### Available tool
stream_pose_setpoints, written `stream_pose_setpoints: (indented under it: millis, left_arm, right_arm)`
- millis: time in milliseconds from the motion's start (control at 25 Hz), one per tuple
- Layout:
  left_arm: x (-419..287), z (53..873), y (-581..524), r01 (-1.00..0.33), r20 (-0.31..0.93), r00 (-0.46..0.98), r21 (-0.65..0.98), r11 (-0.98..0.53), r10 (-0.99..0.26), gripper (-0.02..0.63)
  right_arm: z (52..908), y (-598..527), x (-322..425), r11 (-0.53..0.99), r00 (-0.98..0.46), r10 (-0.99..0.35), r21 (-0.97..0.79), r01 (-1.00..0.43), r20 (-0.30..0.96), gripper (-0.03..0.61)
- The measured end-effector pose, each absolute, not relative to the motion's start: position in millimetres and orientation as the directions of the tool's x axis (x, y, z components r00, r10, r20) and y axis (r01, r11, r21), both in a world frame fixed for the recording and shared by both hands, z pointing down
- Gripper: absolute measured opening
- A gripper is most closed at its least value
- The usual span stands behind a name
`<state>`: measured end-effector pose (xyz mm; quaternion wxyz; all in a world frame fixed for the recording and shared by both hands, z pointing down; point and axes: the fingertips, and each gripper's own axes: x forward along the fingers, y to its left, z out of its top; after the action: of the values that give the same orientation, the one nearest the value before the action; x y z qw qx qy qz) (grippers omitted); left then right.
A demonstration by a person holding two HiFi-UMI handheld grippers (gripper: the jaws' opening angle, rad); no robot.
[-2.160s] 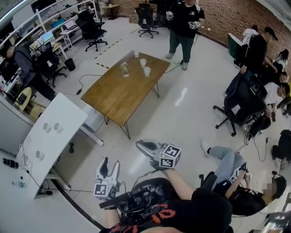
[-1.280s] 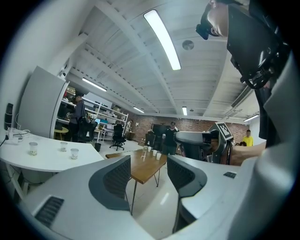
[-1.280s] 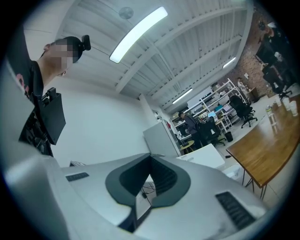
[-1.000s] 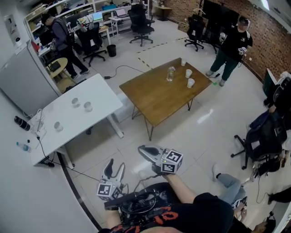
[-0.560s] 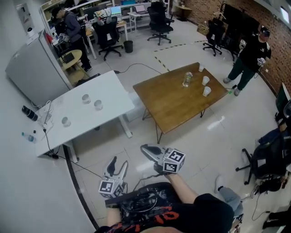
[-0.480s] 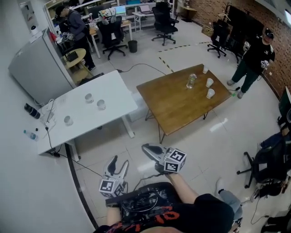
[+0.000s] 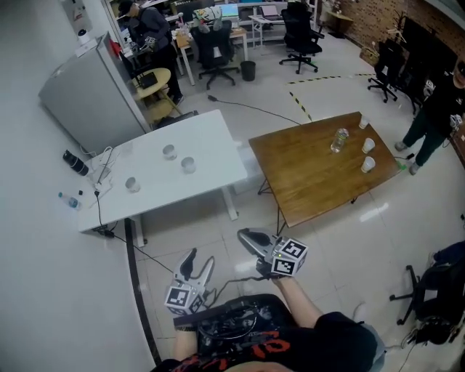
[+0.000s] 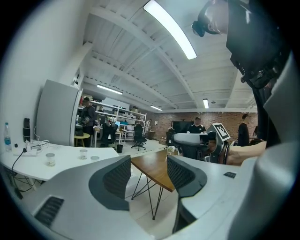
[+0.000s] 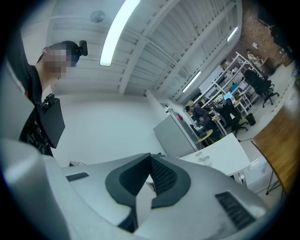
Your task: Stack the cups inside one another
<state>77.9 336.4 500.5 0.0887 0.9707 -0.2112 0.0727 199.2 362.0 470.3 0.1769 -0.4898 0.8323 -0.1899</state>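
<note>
Three small clear cups [image 7: 169, 152] stand apart on the white table [image 7: 211, 182], far ahead of both grippers. In the left gripper view these cups [image 8: 50, 159] sit on that table at the left. The wooden table [image 7: 312, 182] at the right carries three white cups [image 7: 369, 145] and a clear jar [image 7: 339, 139]. My left gripper [image 7: 200, 259] is held low near the person's body; its jaws stand apart with nothing between them [image 8: 149, 173]. Beside it, my right gripper [image 7: 243, 234] is shut and empty, its pads [image 9: 161, 177] pressed together.
A grey cabinet [image 7: 83, 91] stands behind the white table. Office chairs [image 7: 218, 43] and desks with a person [image 7: 149, 22] fill the back. Another person [image 7: 436, 109] stands at the right edge by the wooden table. Cables [image 7: 145, 254] and a bottle [image 7: 69, 200] lie on the floor.
The view has swung: the white table has slid from the left toward the middle and the wooden table to the right. Both grippers stay low at the front, unchanged in state.
</note>
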Motion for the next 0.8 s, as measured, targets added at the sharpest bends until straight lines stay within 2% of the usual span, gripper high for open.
stream_pose_setpoints:
  millis: [440,800]
  left_arm:
    - [49.1,504.4,279.8,-0.472,0.179,0.878,0.176,-0.864,-0.444,0.249]
    - [-20.0,498.3,180.9,-0.510,0.144,0.859,0.159,-0.845,-0.491,0.249]
  right_arm:
    - [473.9,295.9,170.1,0.480,-0.502,-0.859,-0.498,-0.722,-0.100,0.005]
    - [466.8,198.8,101.3,0.513,-0.537,-0.838,-0.488,-0.707,-0.103,0.005]
